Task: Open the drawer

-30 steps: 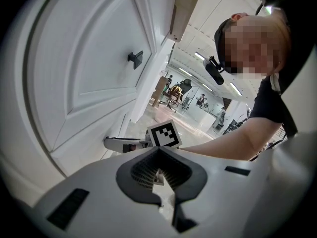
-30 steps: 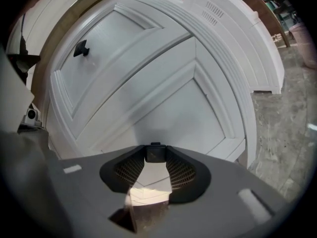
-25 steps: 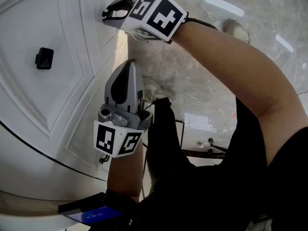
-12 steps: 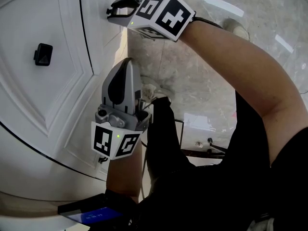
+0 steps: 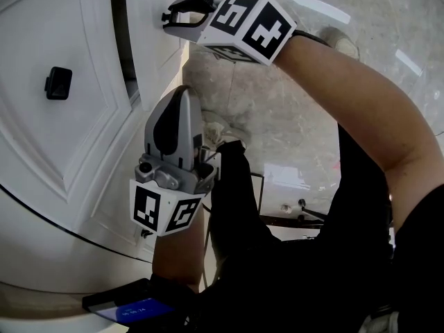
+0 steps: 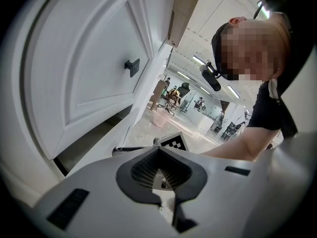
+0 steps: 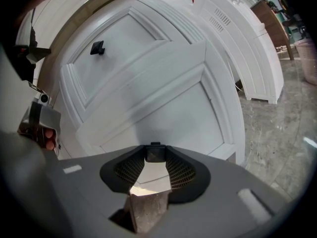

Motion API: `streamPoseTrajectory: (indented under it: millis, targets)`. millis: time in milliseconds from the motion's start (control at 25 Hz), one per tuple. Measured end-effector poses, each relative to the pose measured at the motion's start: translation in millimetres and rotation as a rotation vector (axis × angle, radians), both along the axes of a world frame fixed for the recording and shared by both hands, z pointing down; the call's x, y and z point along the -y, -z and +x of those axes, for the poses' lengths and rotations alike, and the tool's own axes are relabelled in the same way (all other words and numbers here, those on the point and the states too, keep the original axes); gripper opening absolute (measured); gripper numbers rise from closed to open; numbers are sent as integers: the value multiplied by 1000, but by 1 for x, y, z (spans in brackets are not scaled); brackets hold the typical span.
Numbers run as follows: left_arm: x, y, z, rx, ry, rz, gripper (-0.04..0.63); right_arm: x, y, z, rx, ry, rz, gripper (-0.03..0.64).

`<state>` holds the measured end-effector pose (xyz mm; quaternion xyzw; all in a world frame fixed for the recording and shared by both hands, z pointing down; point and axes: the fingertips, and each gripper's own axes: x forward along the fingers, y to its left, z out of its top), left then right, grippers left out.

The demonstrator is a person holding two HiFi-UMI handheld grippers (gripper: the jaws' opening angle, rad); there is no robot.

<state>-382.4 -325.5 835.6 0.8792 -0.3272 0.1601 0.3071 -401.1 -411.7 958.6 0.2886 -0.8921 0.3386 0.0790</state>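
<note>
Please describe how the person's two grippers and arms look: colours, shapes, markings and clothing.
Left gripper: pale grey tapering jaws with a black inlay, on a metallic grey base. Right gripper: thin black jaw frames. Each carries a white cube printed with black square markers. Both forearms are bare, and the clothing is black.

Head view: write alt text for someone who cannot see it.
Seen from steeply above, the right tool holds a white drawer by its knob, and the drawer stands slightly out, a dark gap beside it. The left tool hangs shut and empty near the cabinet; grey stone floor lies to the right.
</note>
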Motion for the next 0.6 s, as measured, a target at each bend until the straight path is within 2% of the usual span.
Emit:
streamPoseTrajectory:
  millis: [600]
  targets:
    - [1,7,8,-23,-22,7,-9,-22,1,24,-15,1,2,132]
